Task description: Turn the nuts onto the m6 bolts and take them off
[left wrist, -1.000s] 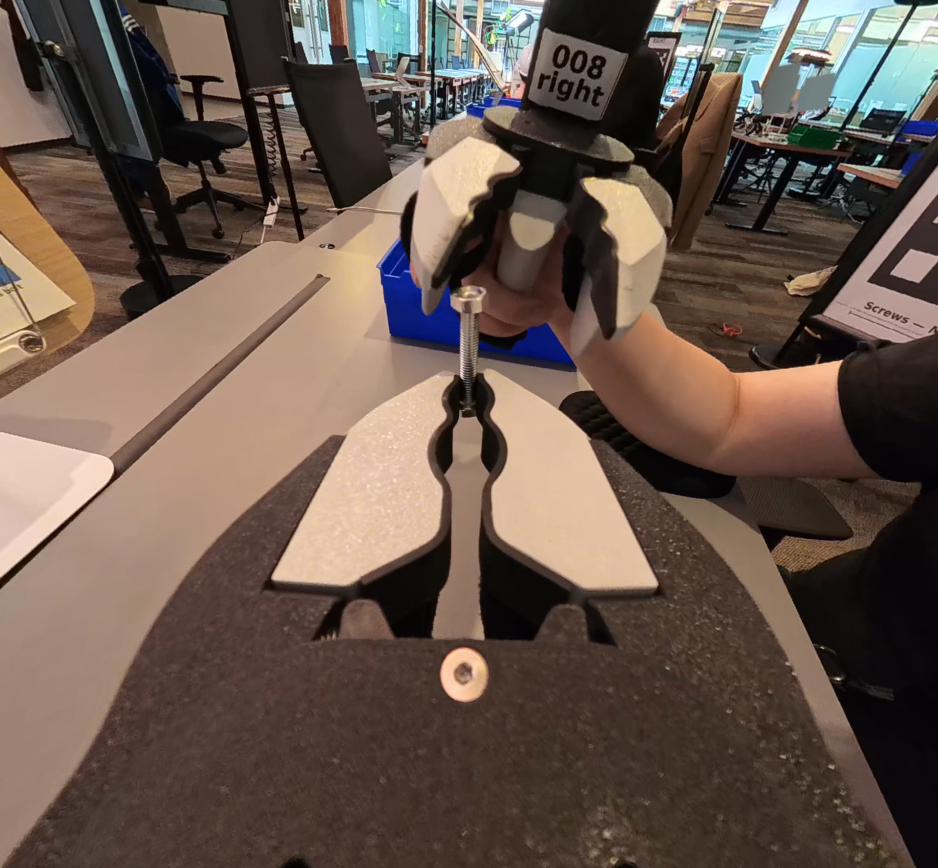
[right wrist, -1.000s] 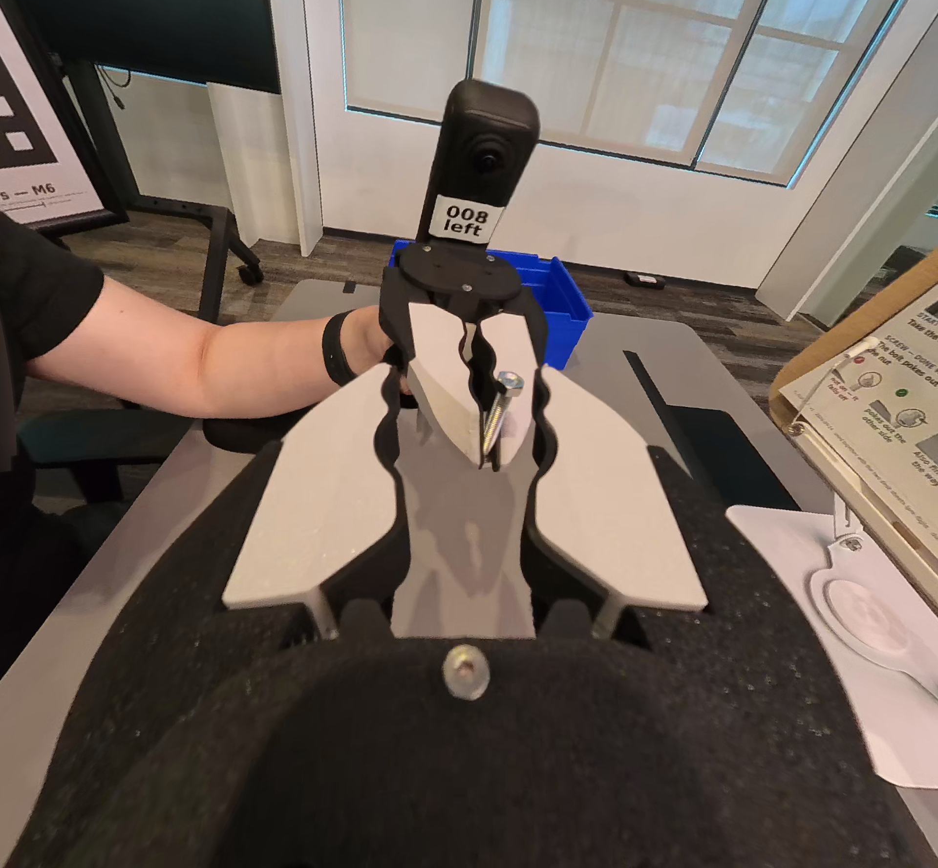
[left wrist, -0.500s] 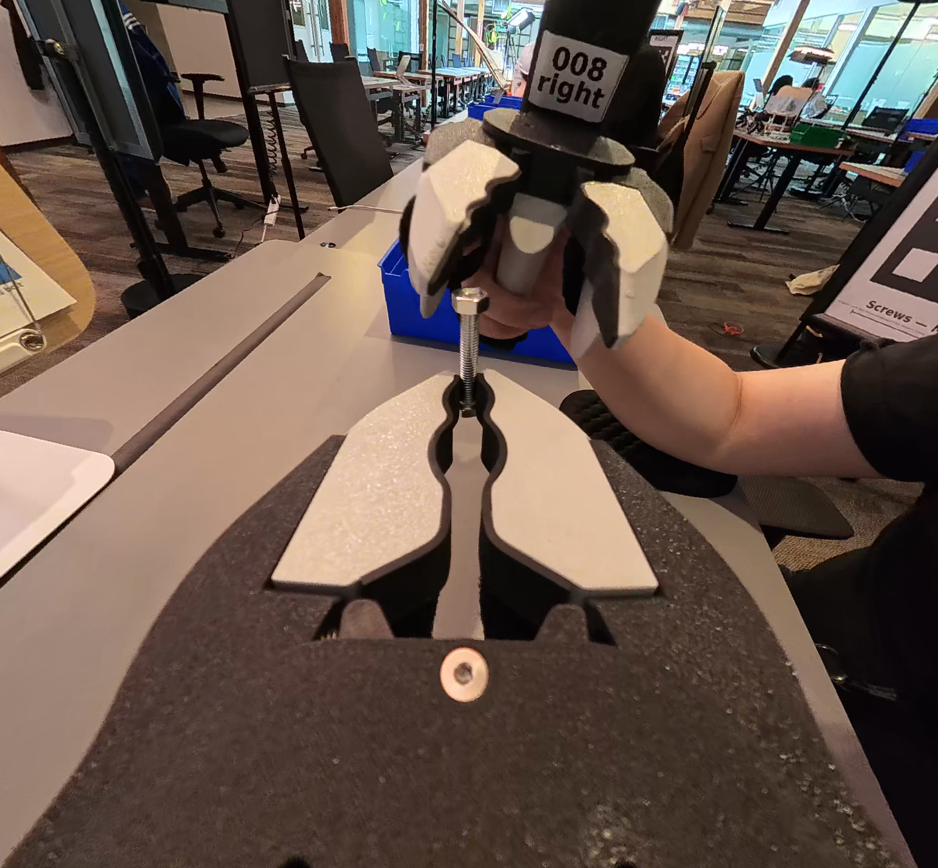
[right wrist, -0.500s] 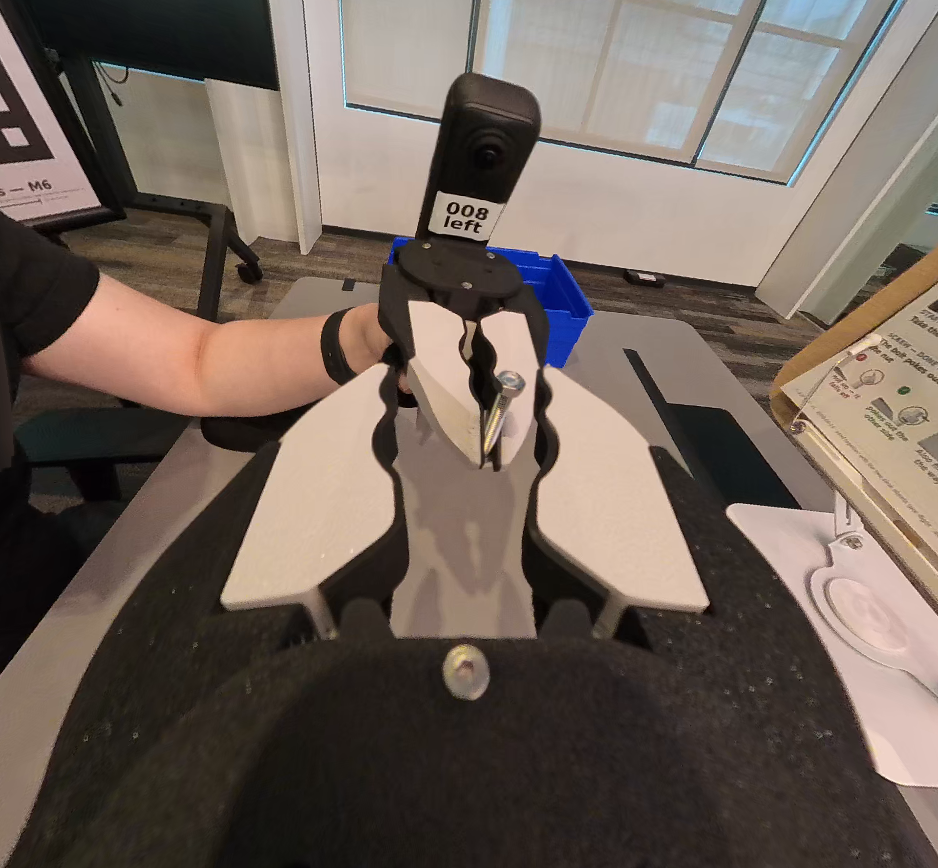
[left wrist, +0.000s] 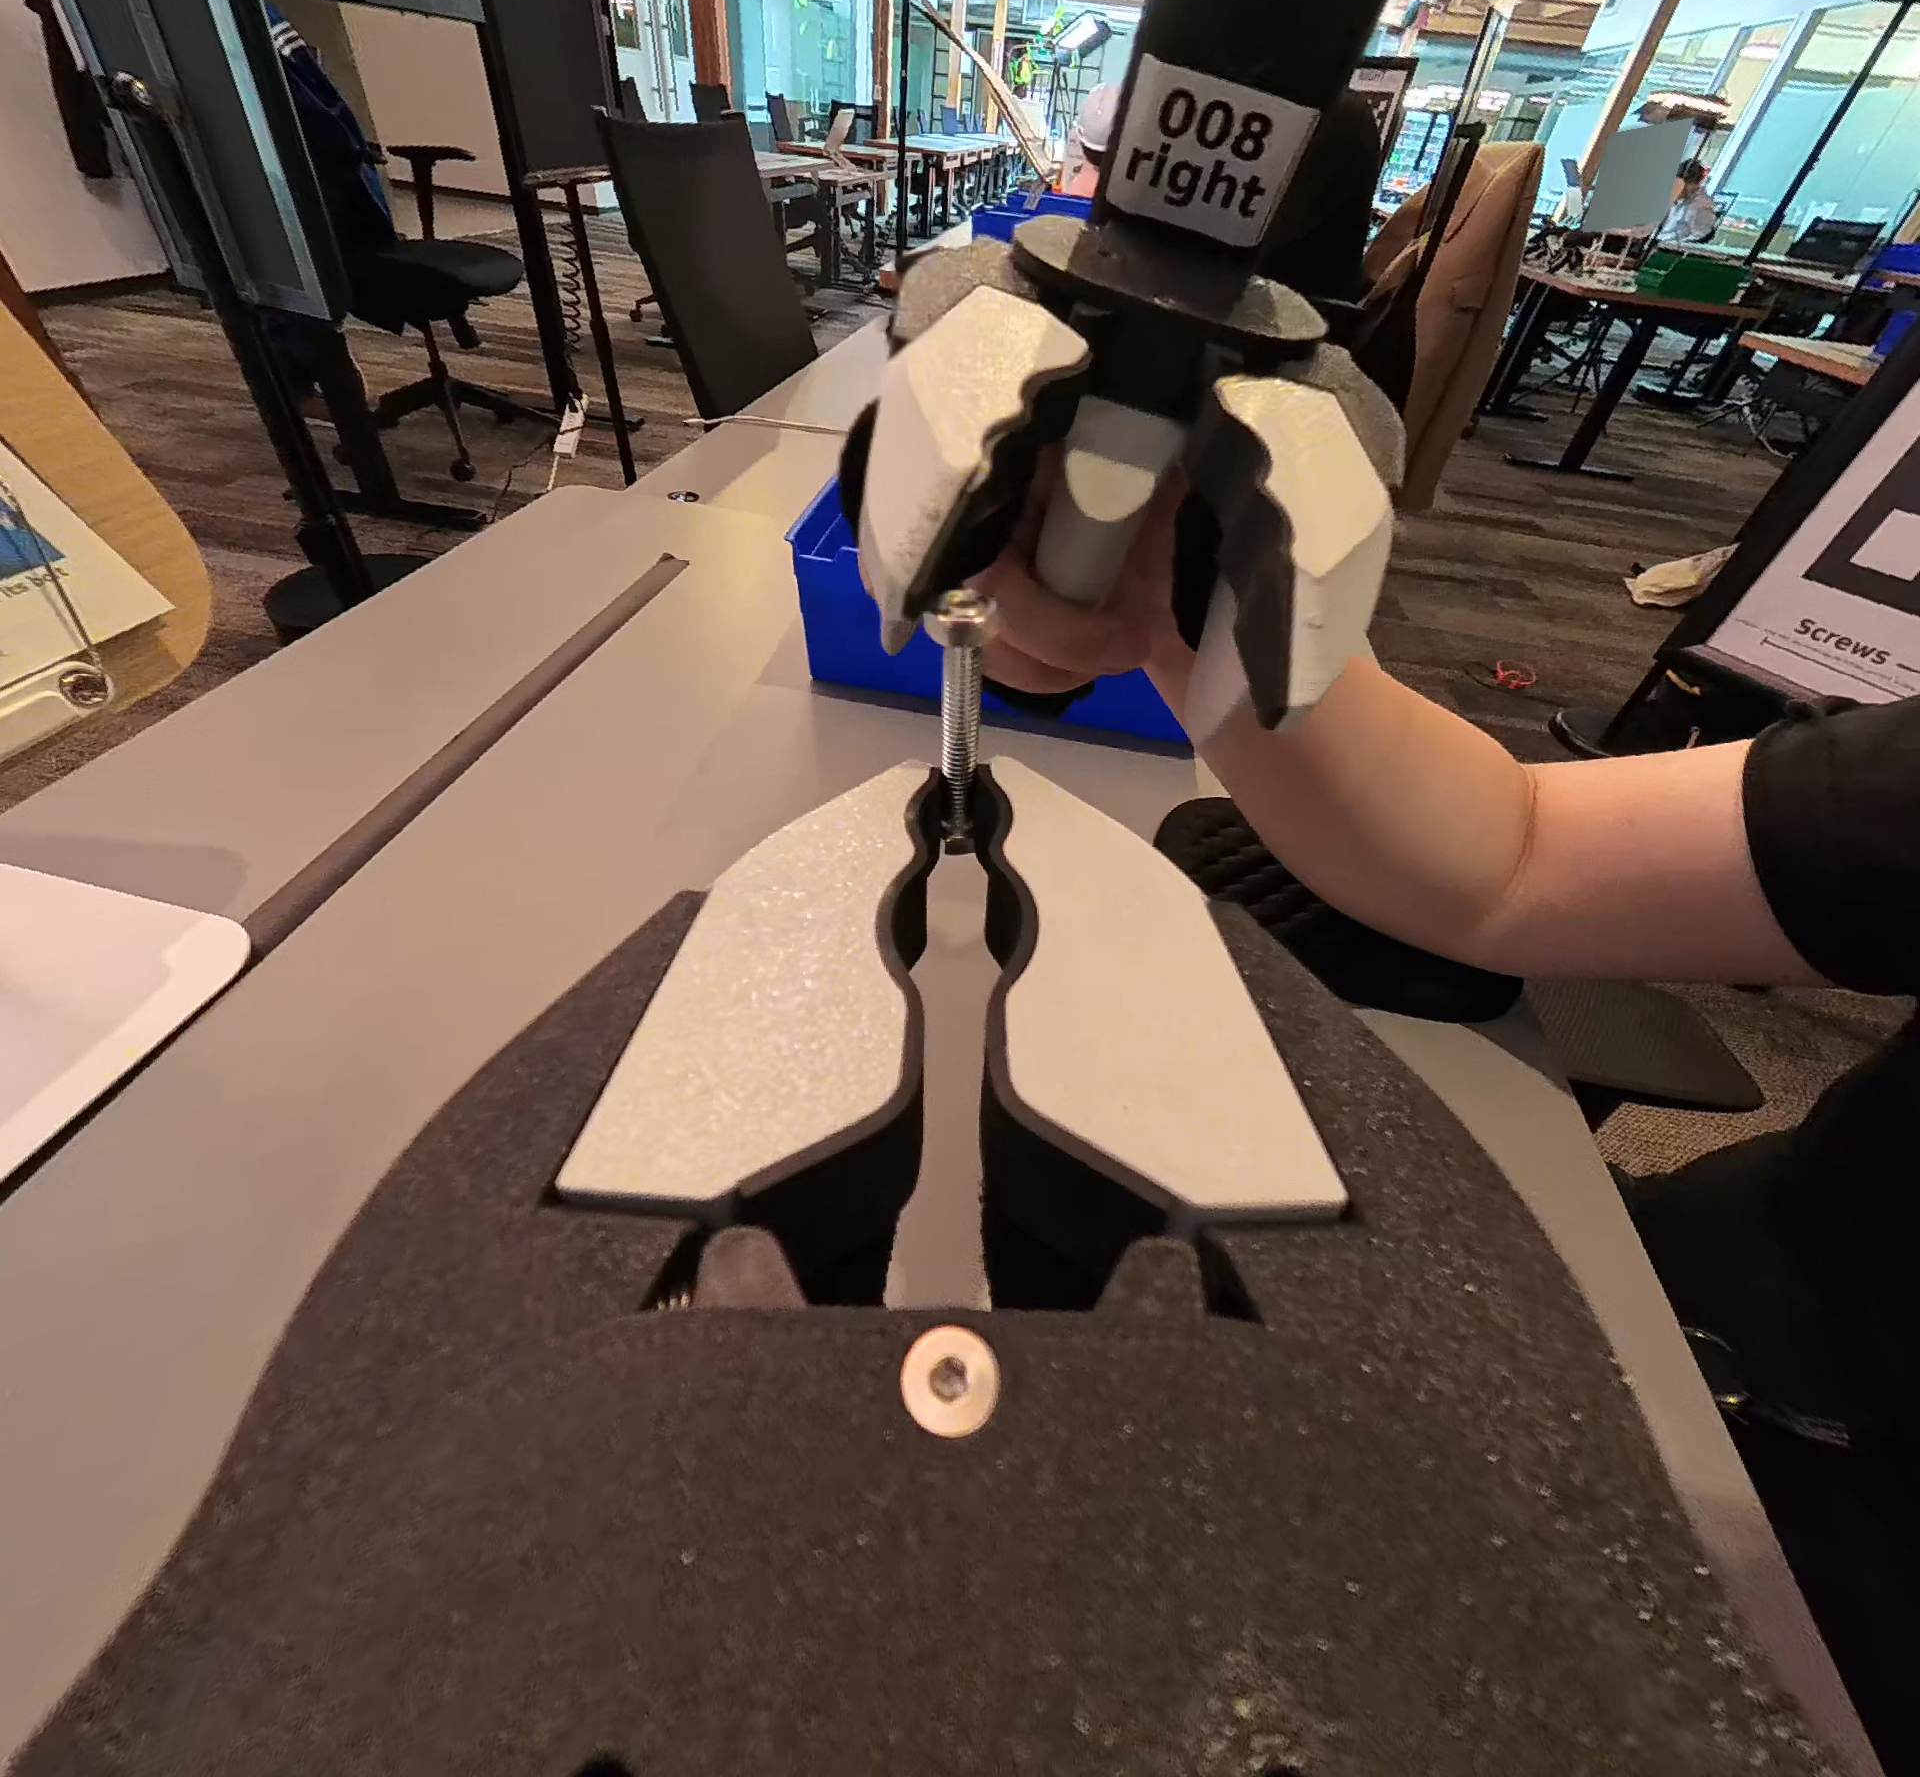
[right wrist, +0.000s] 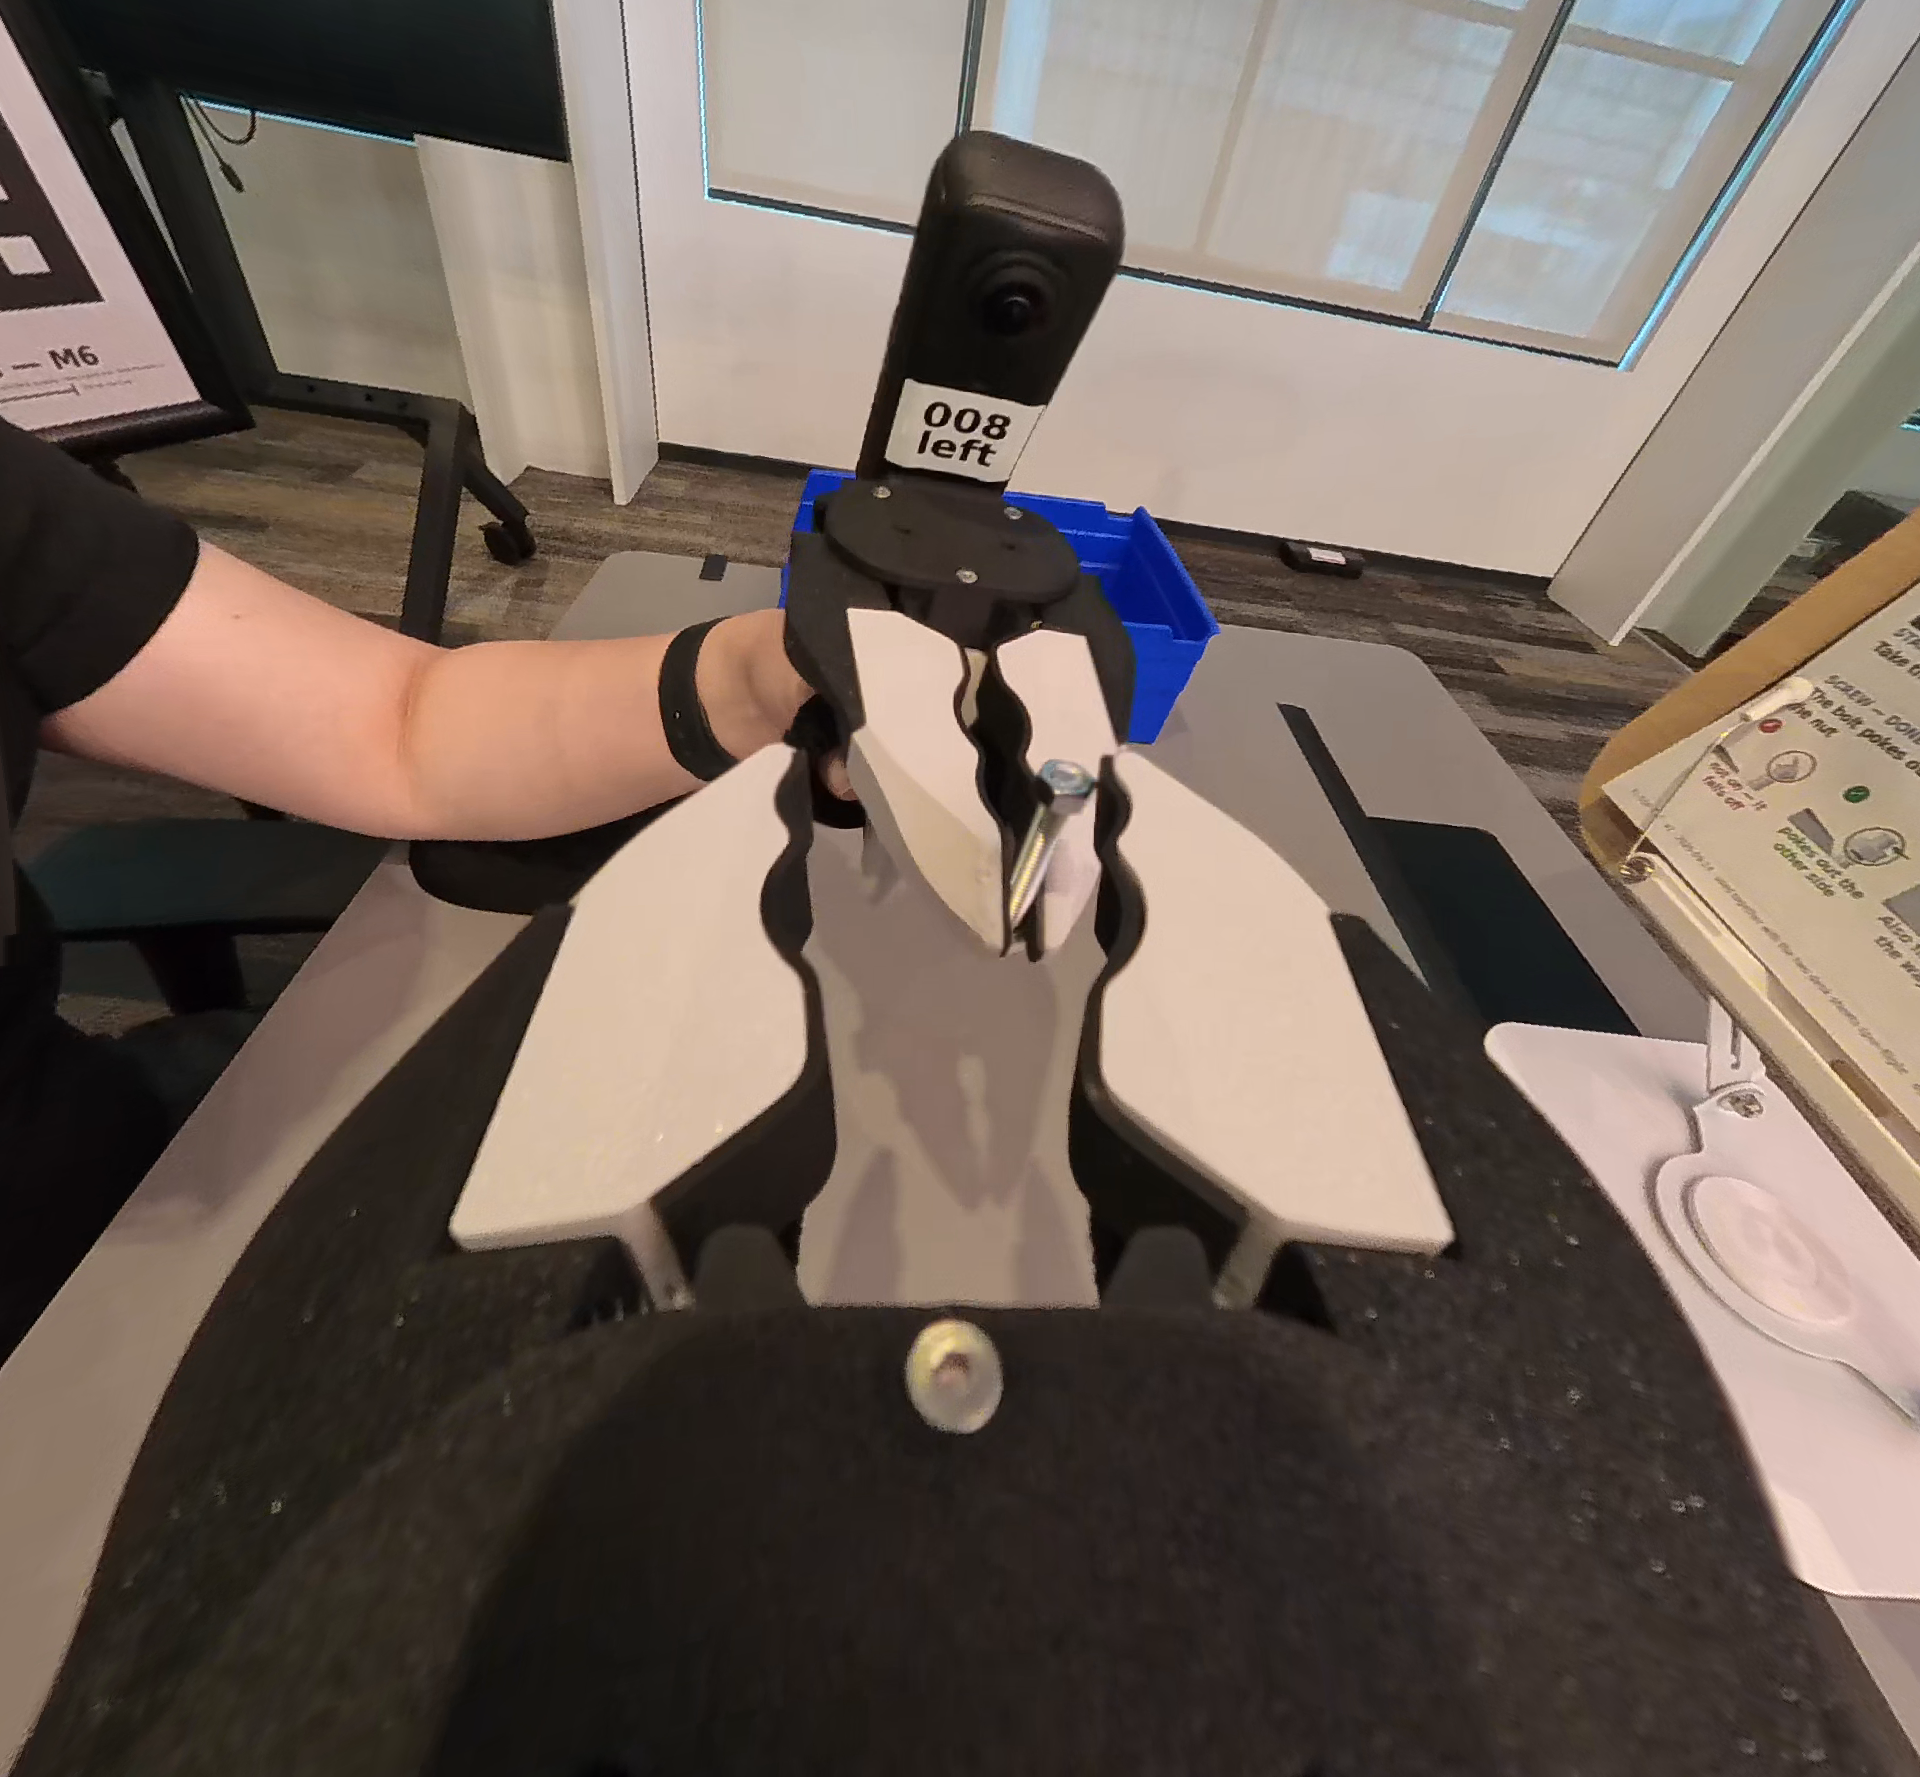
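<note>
The left gripper (left wrist: pixel 958 818) clamps the lower end of the upright silver threaded M6 bolt (left wrist: pixel 958 709); the right gripper (right wrist: pixel 940 854), spread wide, flanks its top, seemingly nut-capped; next, pinch and twist.

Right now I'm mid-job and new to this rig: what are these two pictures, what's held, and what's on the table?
Each picture comes from a camera on a hand-held gripper, looking along its two fingers. The left gripper is shut on the lower end of a threaded M6 bolt standing upright, a nut at its top. The right gripper is open, its fingers around the bolt's top. On the grey table sit a blue bin and a white tray.
</note>
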A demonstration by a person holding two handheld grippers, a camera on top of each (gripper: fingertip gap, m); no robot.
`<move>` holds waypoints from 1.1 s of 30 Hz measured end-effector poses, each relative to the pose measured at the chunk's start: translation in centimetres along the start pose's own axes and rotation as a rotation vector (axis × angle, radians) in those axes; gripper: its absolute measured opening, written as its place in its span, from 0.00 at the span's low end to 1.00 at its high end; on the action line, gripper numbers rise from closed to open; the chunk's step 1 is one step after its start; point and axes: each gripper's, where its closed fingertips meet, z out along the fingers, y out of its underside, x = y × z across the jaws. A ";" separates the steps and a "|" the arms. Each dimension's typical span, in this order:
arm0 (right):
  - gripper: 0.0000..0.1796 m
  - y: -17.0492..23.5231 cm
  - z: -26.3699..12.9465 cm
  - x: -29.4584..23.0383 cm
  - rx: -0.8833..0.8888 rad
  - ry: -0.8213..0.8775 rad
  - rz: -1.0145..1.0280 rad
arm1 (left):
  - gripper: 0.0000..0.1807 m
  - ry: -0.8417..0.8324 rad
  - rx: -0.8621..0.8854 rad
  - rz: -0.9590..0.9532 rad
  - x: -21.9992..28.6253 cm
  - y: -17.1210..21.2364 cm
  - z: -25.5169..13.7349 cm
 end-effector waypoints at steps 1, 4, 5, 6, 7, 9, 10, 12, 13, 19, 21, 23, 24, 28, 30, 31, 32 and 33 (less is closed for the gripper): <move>0.29 0.0 -0.1 0.0 -0.002 0.006 -0.004 | 0.03 -0.003 0.002 -0.001 -0.1 0.0 -0.1; 0.26 -0.2 -0.6 -0.1 0.000 -0.008 0.002 | 0.03 -0.016 0.015 -0.013 -0.6 -0.2 -0.6; 0.26 -0.3 -0.7 -0.1 0.008 -0.007 0.006 | 0.03 -0.013 0.020 -0.017 -0.6 -0.3 -0.7; 0.26 -0.3 -0.7 0.1 0.014 0.006 0.009 | 0.03 -0.011 0.021 -0.018 -0.6 -0.3 -0.7; 0.27 -0.4 -0.7 0.3 0.020 0.016 0.013 | 0.03 -0.007 0.020 -0.016 -0.5 -0.3 -0.6; 0.29 -0.4 -0.5 0.5 0.027 0.020 0.022 | 0.03 0.002 0.014 -0.008 -0.2 -0.2 -0.4; 0.30 -0.3 -0.3 0.5 0.024 0.024 0.022 | 0.03 0.006 0.011 -0.006 0.0 -0.2 -0.3; 0.31 0.0 0.1 0.3 0.011 0.014 0.017 | 0.03 0.006 0.005 -0.001 0.1 -0.1 -0.1; 0.31 0.1 0.2 0.1 0.001 0.003 0.011 | 0.03 0.001 0.005 0.000 0.0 -0.1 -0.1; 0.28 -0.2 -0.5 -0.2 -0.001 -0.003 -0.006 | 0.03 -0.017 0.025 -0.022 -0.8 -0.3 -0.8; 0.29 -0.3 -0.6 0.3 0.009 0.026 0.001 | 0.03 -0.004 0.028 -0.024 -0.6 -0.4 -0.7; 0.31 -0.3 -0.5 0.6 0.019 0.037 0.013 | 0.03 0.001 0.018 -0.016 -0.3 -0.3 -0.5; 0.31 -0.2 -0.3 0.6 0.019 0.034 0.019 | 0.03 0.004 0.013 -0.012 -0.2 -0.2 -0.3; 0.32 0.1 0.1 0.0 -0.008 0.004 0.002 | 0.03 -0.008 0.008 -0.010 -0.3 0.0 -0.2; 0.31 0.1 -0.1 0.0 -0.020 0.014 -0.015 | 0.03 -0.018 0.013 -0.015 -0.6 -0.1 -0.4; 0.29 0.0 -0.3 -0.2 -0.015 0.002 -0.016 | 0.03 -0.025 0.017 -0.019 -0.8 -0.2 -0.6; 0.29 -0.2 -0.5 -0.4 -0.002 -0.006 -0.009 | 0.03 -0.026 0.021 -0.024 -0.9 -0.2 -0.7; 0.29 -0.5 -0.7 -0.2 0.011 0.003 -0.002 | 0.03 -0.022 0.024 -0.027 -0.9 -0.3 -0.8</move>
